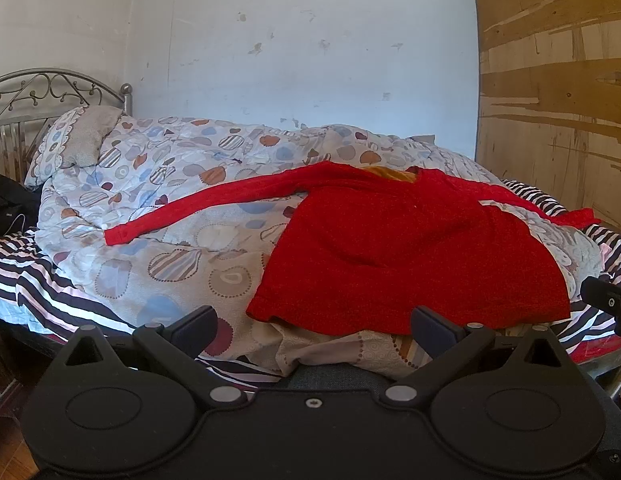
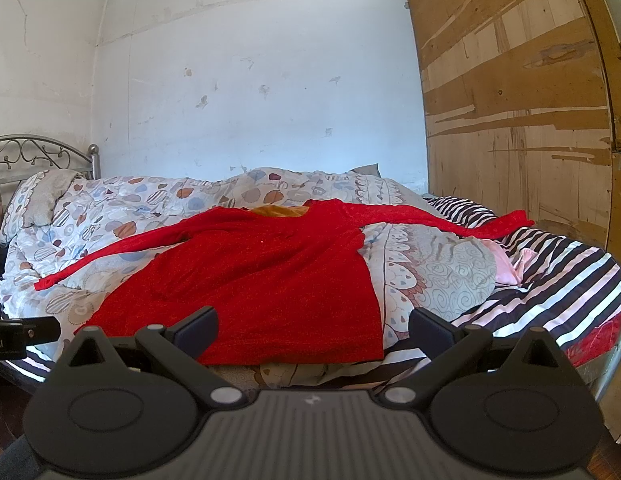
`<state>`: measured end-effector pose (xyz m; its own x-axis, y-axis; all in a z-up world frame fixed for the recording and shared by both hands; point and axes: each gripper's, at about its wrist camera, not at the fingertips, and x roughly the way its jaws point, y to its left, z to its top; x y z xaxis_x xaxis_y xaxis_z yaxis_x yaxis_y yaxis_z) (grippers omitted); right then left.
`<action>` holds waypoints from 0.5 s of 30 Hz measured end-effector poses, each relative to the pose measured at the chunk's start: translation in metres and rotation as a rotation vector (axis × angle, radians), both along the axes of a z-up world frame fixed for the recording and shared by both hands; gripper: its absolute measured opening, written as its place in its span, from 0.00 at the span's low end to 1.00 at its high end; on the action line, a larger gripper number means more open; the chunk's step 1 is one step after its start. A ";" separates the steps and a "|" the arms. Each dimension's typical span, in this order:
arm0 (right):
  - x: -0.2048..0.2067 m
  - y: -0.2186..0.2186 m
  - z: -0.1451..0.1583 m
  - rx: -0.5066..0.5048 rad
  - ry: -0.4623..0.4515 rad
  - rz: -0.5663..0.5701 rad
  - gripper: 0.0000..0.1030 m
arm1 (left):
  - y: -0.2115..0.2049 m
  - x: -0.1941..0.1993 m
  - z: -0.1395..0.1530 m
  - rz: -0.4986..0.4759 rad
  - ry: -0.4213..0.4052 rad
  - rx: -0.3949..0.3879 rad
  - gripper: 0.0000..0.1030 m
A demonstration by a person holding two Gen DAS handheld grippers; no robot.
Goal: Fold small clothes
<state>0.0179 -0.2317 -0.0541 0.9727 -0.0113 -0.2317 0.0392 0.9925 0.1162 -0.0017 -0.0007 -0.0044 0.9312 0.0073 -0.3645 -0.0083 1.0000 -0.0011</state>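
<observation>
A red long-sleeved sweater [image 1: 410,248] lies spread flat on the patterned duvet [image 1: 170,208], both sleeves stretched out to the sides, hem toward me. It also shows in the right wrist view [image 2: 262,280]. An orange-brown cloth [image 1: 394,174] peeks out at its collar. My left gripper [image 1: 314,326] is open and empty, just short of the hem's left part. My right gripper [image 2: 314,326] is open and empty in front of the hem's right corner. The right gripper's tip shows at the left view's right edge [image 1: 606,300].
The duvet lies on a bed with a striped sheet [image 2: 550,280] and a metal headboard [image 1: 50,88] at the left. A pillow [image 1: 78,140] sits by the headboard. A worn wooden panel [image 2: 510,120] stands at the right. A pink cloth [image 2: 506,264] lies on the sheet.
</observation>
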 end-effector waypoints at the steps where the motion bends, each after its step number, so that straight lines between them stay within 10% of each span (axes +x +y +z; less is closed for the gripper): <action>1: 0.000 0.000 0.000 0.000 0.000 0.000 1.00 | 0.000 0.000 0.000 0.000 0.000 0.000 0.99; 15: 0.000 0.000 0.000 0.002 0.000 0.000 1.00 | 0.000 0.000 0.000 -0.001 0.001 0.001 0.99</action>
<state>0.0182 -0.2315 -0.0544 0.9727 -0.0109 -0.2317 0.0393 0.9922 0.1181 -0.0016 -0.0005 -0.0043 0.9310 0.0069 -0.3650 -0.0076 1.0000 -0.0004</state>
